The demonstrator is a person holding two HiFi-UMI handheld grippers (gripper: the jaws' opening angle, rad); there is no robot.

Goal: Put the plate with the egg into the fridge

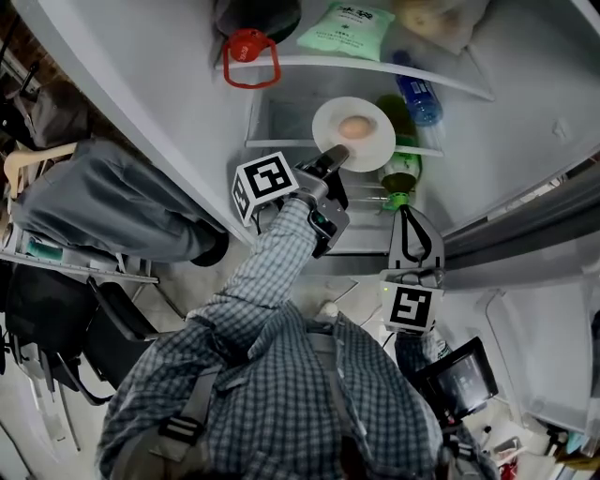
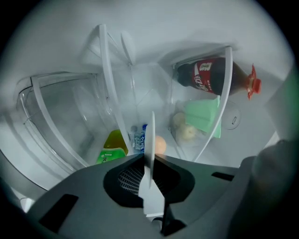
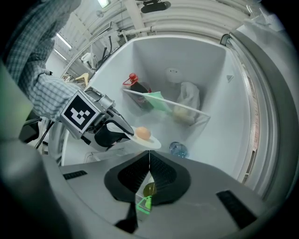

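My left gripper (image 1: 332,159) is clamped on the rim of the white plate (image 1: 370,148); in the left gripper view the plate stands edge-on between the 2 jaws. The plate is level inside the open fridge (image 1: 525,112), at 1 o'clock from the gripper in my head view, with the egg (image 1: 354,127) lying near its middle. It sits below the glass shelf (image 1: 375,67); I cannot tell whether it touches any surface under it.

My right gripper (image 1: 415,246) hangs at 5 o'clock from the plate, well apart from it, at the fridge's lower front edge. Its jaws are pressed together with nothing between them, and its own view looks up at the plate from beneath.

On the glass shelf I see a dark cola bottle (image 2: 205,77) with a red cap at 11 o'clock from the plate, a green packet (image 1: 347,28) at 12 o'clock and a pale plastic bag (image 3: 188,103) further right. A water bottle (image 1: 417,98) with a blue label lies at 2 o'clock from the plate, and a green bottle (image 1: 401,167) lies just beside the plate at 4 o'clock
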